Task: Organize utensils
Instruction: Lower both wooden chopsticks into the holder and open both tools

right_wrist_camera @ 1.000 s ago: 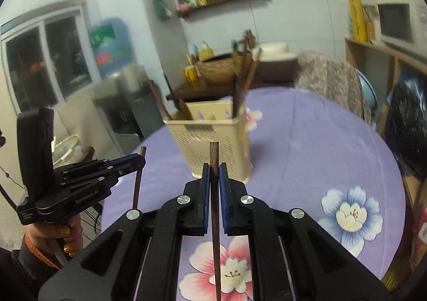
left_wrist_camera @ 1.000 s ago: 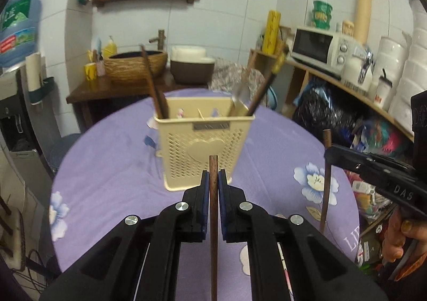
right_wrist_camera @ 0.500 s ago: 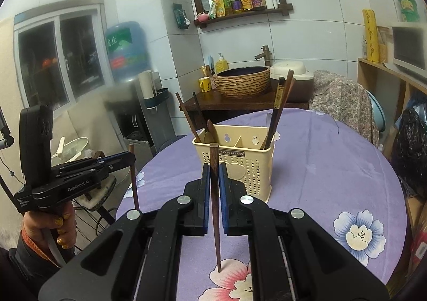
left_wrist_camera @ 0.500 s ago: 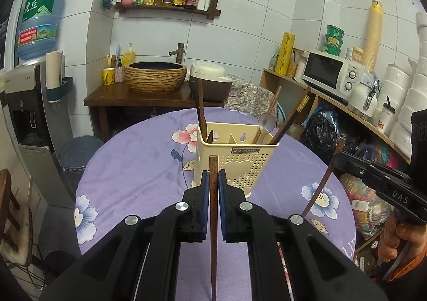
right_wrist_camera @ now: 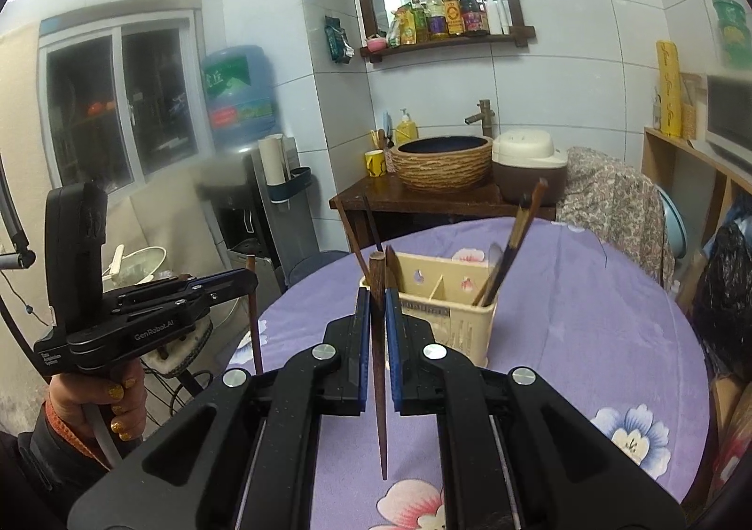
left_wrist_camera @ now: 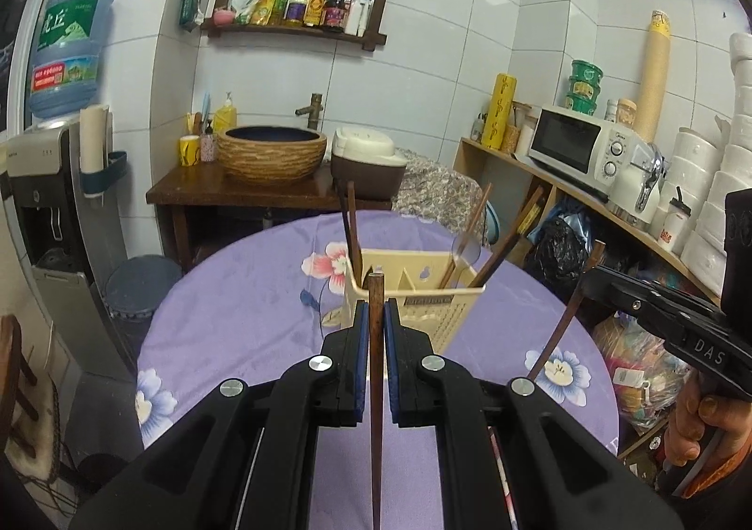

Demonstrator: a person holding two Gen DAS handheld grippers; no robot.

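I hold one dark brown wooden chopstick [left_wrist_camera: 374,370] upright in my left tongs [left_wrist_camera: 374,332], the blue-padded jaws pinched closed on its shaft, and a second dark wooden chopstick [right_wrist_camera: 378,365] the same way in my right tongs [right_wrist_camera: 377,332], closed tight on it with the pointed end hanging down. Both sticks are in the air, above the round counter with the purple flowered cloth [left_wrist_camera: 244,309], and neither is touching it. The cream perforated plastic utensil basket [left_wrist_camera: 437,309] stands ahead of me on that counter, near its middle, apart from both tongs. It already holds several utensils: dark sticks leaning in its left compartment, and more sticks with what looks like a clear spoon in its right one. So I judge the sorting partly done, with these two chopsticks left to go in. I see no other loose utensil on the cloth, though my tongs hide the nearest part. What remains is to bring each stick over the rim, point down, into a compartment, and let go.
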